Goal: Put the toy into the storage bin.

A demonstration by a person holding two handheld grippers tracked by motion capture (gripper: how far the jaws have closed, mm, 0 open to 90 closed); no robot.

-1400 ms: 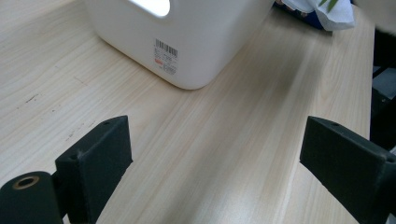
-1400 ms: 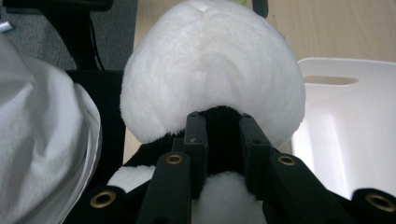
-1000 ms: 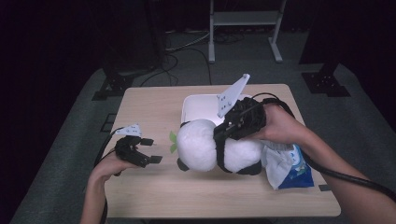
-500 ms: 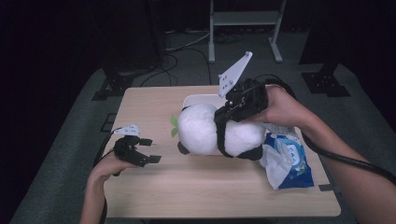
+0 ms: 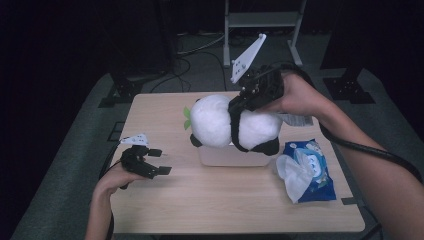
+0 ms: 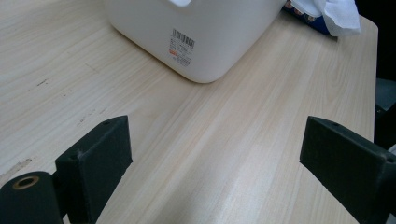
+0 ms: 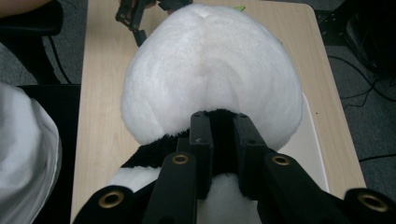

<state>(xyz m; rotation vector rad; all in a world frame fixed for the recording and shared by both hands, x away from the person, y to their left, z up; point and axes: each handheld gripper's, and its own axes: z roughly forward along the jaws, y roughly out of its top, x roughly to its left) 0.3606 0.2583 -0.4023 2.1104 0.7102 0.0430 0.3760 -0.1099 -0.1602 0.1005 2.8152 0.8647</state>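
A person's right gripper (image 5: 239, 107) is lifting a plush panda (image 5: 232, 124) above a white bin (image 5: 227, 156).

The right gripper is pinching the black band between the panda's head and body, jaws nearly closed on the plush. The toy is hanging sideways, long axis level, head pointing toward the left gripper (image 5: 159, 161), seemingly just above the bin's rim. The left gripper is resting wide and empty on the surface (image 5: 225, 200), well apart. A wet wipes pack (image 5: 307, 170) is lying beside the bin.
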